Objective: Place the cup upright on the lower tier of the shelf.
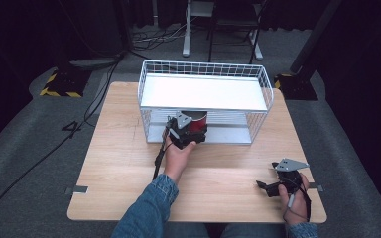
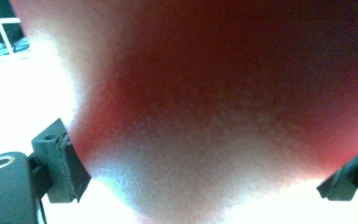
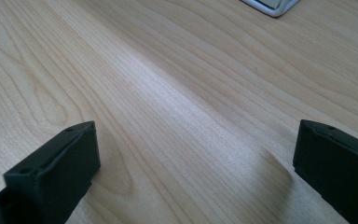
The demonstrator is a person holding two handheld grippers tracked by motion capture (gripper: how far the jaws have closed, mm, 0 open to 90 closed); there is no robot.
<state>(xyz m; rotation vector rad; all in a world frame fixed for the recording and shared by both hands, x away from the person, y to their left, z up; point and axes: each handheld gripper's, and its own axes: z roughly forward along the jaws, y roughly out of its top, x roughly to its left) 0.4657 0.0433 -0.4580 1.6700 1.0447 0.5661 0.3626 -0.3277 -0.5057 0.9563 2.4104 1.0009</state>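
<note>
The wire rack (image 1: 206,99) stood on the table (image 1: 124,163) in the upper middle of the high view, its shelf (image 1: 203,92) above a lower opening. At that opening, just left of the frame's centre, the can (image 1: 196,121) sat between the jaws of the left gripper (image 1: 186,133), which lay directly below it in the frame. The right gripper (image 1: 278,183) rested on the table at lower right, well apart from the rack.
</note>
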